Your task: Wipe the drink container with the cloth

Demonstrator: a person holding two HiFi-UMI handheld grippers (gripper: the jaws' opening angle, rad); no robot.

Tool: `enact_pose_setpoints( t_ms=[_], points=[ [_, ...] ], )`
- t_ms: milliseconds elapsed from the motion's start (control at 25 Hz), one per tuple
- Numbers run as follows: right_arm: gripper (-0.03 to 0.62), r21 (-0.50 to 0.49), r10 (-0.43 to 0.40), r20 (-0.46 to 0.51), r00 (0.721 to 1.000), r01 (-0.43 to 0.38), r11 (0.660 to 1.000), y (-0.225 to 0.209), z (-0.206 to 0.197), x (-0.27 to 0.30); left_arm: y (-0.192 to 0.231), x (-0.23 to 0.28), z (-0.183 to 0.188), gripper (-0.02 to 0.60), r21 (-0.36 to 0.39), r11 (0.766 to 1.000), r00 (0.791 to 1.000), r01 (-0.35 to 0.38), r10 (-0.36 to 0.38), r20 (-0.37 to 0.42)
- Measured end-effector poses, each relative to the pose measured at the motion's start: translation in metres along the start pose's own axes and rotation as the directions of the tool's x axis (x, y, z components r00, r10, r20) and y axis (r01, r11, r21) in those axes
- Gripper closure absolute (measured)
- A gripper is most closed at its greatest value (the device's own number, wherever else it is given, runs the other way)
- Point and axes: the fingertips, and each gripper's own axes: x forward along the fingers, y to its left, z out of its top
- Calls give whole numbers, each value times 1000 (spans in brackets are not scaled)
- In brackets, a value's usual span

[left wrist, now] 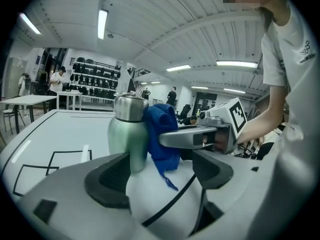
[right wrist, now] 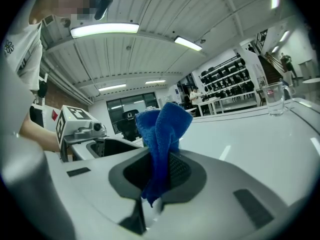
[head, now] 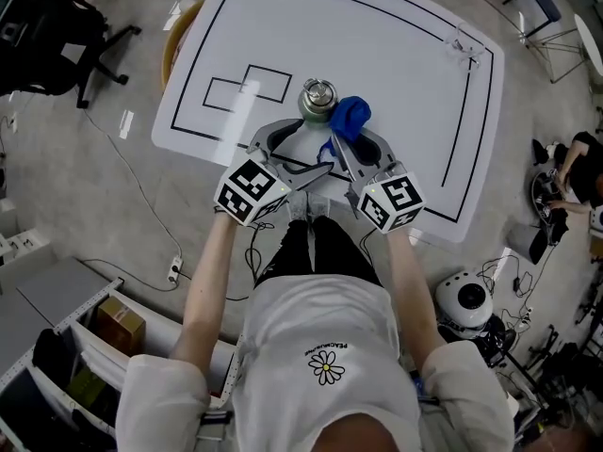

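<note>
A green metal bottle point(head: 318, 100) with a silver cap stands upright on the white table point(head: 396, 45). A blue cloth point(head: 349, 118) touches its right side. My right gripper point(head: 350, 145) is shut on the cloth's lower part. In the right gripper view the cloth point(right wrist: 162, 134) rises from between the closed jaws of my right gripper point(right wrist: 160, 181). My left gripper point(head: 292, 145) stands open just short of the bottle. In the left gripper view the bottle point(left wrist: 126, 134) stands beyond the left jaw of that gripper point(left wrist: 160, 176), the cloth point(left wrist: 162, 134) is against it, and the bottle's base is hidden.
A clear glass cup point(head: 468, 53) stands near the table's far right corner, also in the right gripper view point(right wrist: 272, 98). Black lines mark the tabletop. An office chair point(head: 47, 26), floor cables, shelves point(head: 85, 347) and a round white device point(head: 464, 299) surround the table.
</note>
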Motion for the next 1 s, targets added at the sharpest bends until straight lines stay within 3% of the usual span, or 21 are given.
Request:
enact_pose_setpoints(
  t_ms=[160,280,400,560,800,1000],
  points=[
    [551,-6,-6,-6,1000,6,1000,-3,-1,-2,2,-1,-2,202,4,1000,1000,-24,24,6],
    [551,-14,-2,-7,1000,2,1000,-3,0,-3,25,-7,7,202,6,997,997,-75,75,35],
    [551,-14,-3,-1,1000,3,1000,-3,1,-2,46,0,16,196,-8,998,996,-67,67,52],
    [553,-18,-12,1,1000,12,1000,-6,0,0,45,18,12,193,5,1000,1000,-21,21,2],
    [553,-14,-60,13,998,60,998,-16,4,3,29,8,-1,192,39,999,998,-22,25,-58],
    [552,-21,-47,0,999,47,999,7,-3,2,17,-4,-10,193,27,999,997,-32,34,-65]
  ],
)
